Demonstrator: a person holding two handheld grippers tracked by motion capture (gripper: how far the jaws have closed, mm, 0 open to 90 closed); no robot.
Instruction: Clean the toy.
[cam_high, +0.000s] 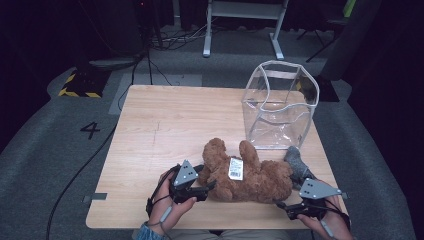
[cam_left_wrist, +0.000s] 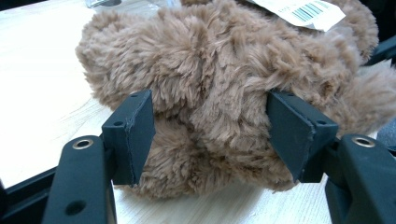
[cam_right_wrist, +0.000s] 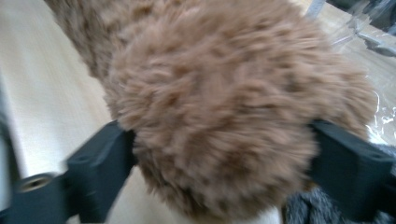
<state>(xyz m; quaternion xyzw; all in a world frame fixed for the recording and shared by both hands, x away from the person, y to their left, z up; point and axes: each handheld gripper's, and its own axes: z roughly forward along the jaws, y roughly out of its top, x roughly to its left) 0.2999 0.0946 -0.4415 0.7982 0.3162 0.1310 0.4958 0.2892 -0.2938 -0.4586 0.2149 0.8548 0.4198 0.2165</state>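
A brown teddy bear (cam_high: 245, 172) lies on the bench (cam_high: 165, 125), just in front of a clear plastic bag (cam_high: 280, 105) that stands open with nothing visible inside. The left tongs (cam_left_wrist: 210, 130) are clamped on the bear's plush. The right tongs (cam_right_wrist: 224, 163) stand wide apart around its other end, beside a grey sock (cam_high: 298, 164).

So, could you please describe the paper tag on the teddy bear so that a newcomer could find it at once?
Start at the wooden table; near its front edge, in front of the clear plastic bag, lies a brown teddy bear. On the bear's middle sits the tag: a small white rectangle with a barcode, the only white, flat thing on the brown fur.
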